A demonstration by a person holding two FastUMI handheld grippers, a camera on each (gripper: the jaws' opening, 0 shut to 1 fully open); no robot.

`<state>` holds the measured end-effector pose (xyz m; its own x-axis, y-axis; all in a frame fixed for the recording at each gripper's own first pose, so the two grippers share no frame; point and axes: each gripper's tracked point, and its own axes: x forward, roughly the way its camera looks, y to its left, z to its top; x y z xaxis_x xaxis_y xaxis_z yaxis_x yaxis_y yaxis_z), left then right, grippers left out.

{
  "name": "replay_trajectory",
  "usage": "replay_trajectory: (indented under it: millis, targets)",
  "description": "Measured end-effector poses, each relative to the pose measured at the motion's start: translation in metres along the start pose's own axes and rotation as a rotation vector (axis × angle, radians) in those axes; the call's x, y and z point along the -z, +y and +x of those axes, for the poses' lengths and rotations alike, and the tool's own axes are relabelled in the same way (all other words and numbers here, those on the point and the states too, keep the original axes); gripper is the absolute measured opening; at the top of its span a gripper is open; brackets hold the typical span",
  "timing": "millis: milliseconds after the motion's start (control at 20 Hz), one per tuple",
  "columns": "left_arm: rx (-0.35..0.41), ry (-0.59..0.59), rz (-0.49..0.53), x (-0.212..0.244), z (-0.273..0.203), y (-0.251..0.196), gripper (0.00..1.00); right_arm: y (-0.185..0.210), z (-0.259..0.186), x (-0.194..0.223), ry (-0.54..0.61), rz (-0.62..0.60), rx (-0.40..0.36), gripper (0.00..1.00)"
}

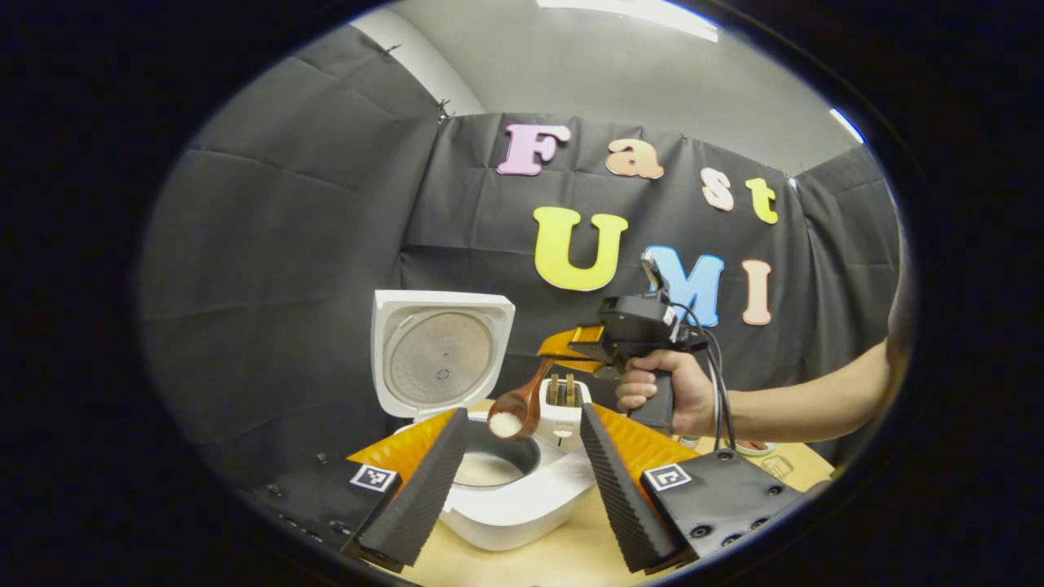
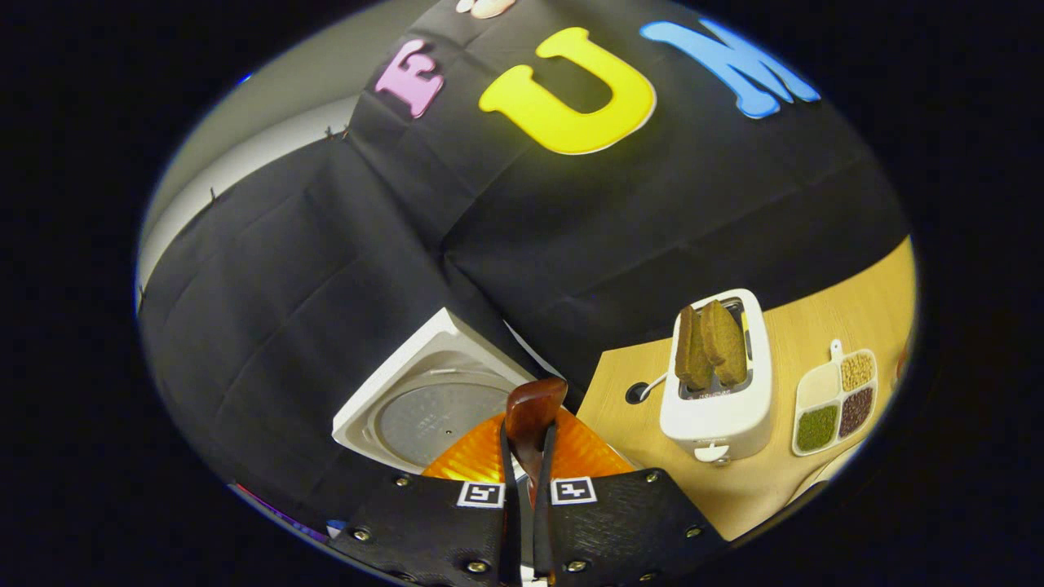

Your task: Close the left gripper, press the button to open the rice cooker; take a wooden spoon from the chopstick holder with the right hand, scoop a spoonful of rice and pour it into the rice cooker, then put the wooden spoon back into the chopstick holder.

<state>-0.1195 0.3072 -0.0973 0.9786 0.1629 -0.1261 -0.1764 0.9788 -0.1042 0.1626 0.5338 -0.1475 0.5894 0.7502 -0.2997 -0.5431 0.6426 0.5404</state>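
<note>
The right gripper (image 2: 528, 456) pinches the brown wooden spoon (image 1: 515, 410) by its handle; its rice-laden bowl hangs below-left, over the open white rice cooker (image 1: 497, 481). The left gripper (image 1: 522, 477) is spread.

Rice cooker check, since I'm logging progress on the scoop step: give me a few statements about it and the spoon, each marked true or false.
1. The rice cooker lid is open. True.
2. The spoon is empty. False: it holds rice.
3. The right hand-held gripper is shut on the spoon. True.
4. The toaster is empty. False: two slices stand in it.
5. The left hand-held gripper grips the lid. False: it is open, touching nothing.
</note>
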Motion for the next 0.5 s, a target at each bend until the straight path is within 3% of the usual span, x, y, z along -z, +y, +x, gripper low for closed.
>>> replay_trajectory:
  millis: [200,500]
  targets:
    - [-0.013,0.007,0.010,0.012,-0.006,0.008,0.96,0.028,0.023,0.026,0.063,-0.233,0.002,0.06]
    - [-0.053,0.002,0.014,0.010,-0.012,0.016,0.94,0.062,0.046,0.066,0.153,-0.701,-0.033,0.06]
